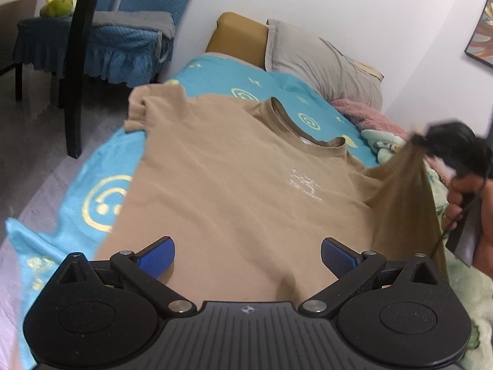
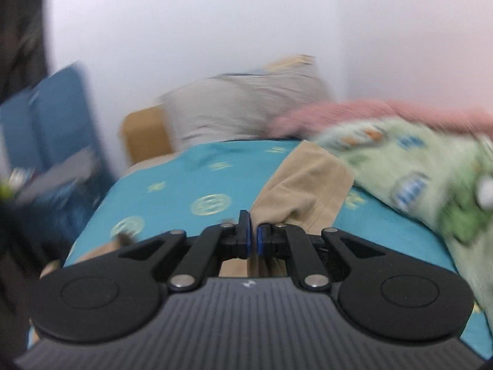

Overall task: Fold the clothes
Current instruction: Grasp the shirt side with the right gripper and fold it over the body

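A tan T-shirt lies face up on the blue smiley bedsheet, collar toward the pillow. My left gripper is open, its blue pads wide apart just above the shirt's lower hem. My right gripper is shut on the shirt's right sleeve and holds it lifted off the bed. In the left wrist view the right gripper shows at the right edge with the sleeve pulled up into a peak. The right wrist view is blurred.
A grey pillow lies at the head of the bed. A pink blanket and a green printed quilt are bunched along the right side. A blue-covered chair and a dark table leg stand left of the bed.
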The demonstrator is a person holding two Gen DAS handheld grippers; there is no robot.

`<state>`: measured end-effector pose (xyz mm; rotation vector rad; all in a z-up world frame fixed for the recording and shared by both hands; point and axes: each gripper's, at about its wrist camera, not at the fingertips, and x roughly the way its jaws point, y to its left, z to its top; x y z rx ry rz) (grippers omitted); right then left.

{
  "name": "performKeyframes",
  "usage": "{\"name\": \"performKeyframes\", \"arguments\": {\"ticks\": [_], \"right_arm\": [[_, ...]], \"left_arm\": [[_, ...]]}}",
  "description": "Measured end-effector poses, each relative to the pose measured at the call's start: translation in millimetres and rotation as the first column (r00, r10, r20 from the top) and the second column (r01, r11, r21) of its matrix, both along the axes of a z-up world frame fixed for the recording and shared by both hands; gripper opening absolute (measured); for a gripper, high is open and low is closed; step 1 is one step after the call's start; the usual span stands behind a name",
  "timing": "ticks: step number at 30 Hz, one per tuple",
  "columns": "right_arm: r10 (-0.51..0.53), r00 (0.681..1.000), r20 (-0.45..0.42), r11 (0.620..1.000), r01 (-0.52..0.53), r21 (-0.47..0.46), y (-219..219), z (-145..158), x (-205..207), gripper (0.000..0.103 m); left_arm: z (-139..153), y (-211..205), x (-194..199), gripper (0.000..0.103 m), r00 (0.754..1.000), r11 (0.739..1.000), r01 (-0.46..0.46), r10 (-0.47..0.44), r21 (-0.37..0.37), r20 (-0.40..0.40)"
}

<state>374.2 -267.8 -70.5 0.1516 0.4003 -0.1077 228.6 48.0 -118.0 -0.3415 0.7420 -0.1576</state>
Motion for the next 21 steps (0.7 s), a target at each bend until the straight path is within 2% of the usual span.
{"name": "performKeyframes", "arguments": {"ticks": [2,4,7,10,13,14,15,16,17,18,21], "right_arm": [[0.078,0.997,-0.026,0.995,-0.08,-0.066,38.2,-2.2,4.2,0.008],[0.164,0.984,-0.071,0.98,-0.171,-0.102,72.8,-17.8,10.6,0.008],[0.227,0.962,-0.151,0.96,-0.247,-0.135,111.1,-49.2,22.3,0.008],[0.228,0.951,-0.208,0.962,-0.253,-0.101,121.8,-73.1,33.5,0.009],[0.224,0.945,-0.238,0.968,-0.244,-0.057,109.0,-80.7,43.0,0.01],[0.226,0.942,-0.247,0.969,-0.244,-0.04,105.1,-77.9,42.0,0.017],[0.242,0.937,-0.252,0.967,-0.253,-0.011,99.1,-73.8,39.9,0.043],[0.265,0.934,-0.241,0.964,-0.265,0.035,93.0,-67.9,31.4,0.062],[0.288,0.93,-0.228,0.958,-0.277,0.08,86.9,-61.9,22.9,0.088],[0.31,0.926,-0.215,0.949,-0.289,0.125,80.8,-55.9,14.3,0.091],[0.347,0.922,-0.172,0.93,-0.315,0.191,66.1,-23.4,-34.9,0.091]], "left_arm": [[3.5,9.0,-3.3,0.102,1.0,0.999,-0.002,0.001,0.043,0.014],[5.7,20.0,-6.7,0.102,0.999,0.996,-0.022,0.02,0.091,0.03],[2.7,35.5,-2.4,0.102,0.998,0.996,-0.055,0.054,0.07,0.011],[-4.5,43.5,5.9,0.102,0.998,0.997,-0.062,0.062,0.045,-0.016],[-11.6,37.4,13.6,0.102,0.999,0.997,-0.032,0.035,0.066,-0.032],[-13.7,34.8,15.4,0.102,0.999,0.997,-0.021,0.024,0.071,-0.033],[-15.8,32.0,16.4,0.102,0.999,0.997,-0.011,0.014,0.073,-0.036],[-17.9,29.2,17.3,0.102,0.999,0.997,-0.001,0.004,0.076,-0.039],[-19.5,26.3,17.8,0.102,0.999,0.997,0.007,-0.004,0.078,-0.041],[-21.1,23.4,18.2,0.102,0.999,0.997,0.014,-0.011,0.081,-0.042],[-19.4,16.1,13.6,0.102,0.999,0.995,0.031,-0.028,0.092,-0.033]]}}
